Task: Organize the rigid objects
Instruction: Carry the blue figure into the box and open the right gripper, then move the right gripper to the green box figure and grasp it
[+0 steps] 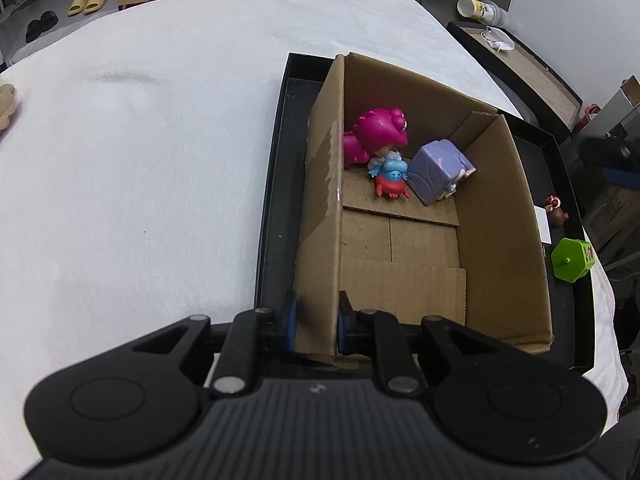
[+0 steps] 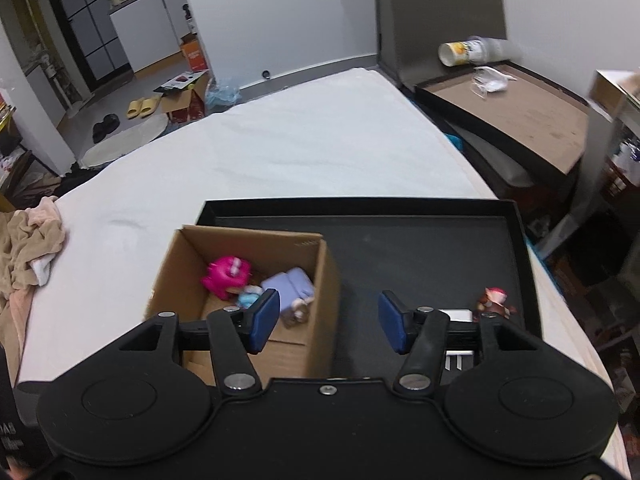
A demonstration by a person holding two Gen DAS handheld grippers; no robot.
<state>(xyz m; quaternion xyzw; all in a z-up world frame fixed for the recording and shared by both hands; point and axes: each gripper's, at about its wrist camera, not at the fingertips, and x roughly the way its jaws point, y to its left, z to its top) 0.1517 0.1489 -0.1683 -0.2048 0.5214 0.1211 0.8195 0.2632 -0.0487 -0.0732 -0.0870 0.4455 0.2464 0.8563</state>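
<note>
A cardboard box (image 1: 492, 220) stands in a black tray (image 1: 276, 184) on the white bed. Inside it lie a pink figure (image 1: 380, 128), a small blue-and-red figure (image 1: 392, 180) and a purple figure (image 1: 438, 170). My left gripper (image 1: 318, 322) is shut on the box's left wall. A green toy (image 1: 572, 260) and a brown figure (image 1: 556, 210) sit in the tray to the right of the box. My right gripper (image 2: 328, 322) is open and empty above the box's right wall (image 2: 324, 292). The brown figure (image 2: 494, 302) is at its right, and the pink figure (image 2: 226, 276) shows in the box.
The white bed (image 1: 140, 180) stretches to the left and far side. A beige cloth (image 2: 28, 240) lies at its left edge. A side table (image 2: 520, 108) with a cup (image 2: 468, 50) stands beyond the tray at right. A white card (image 2: 456, 314) lies in the tray.
</note>
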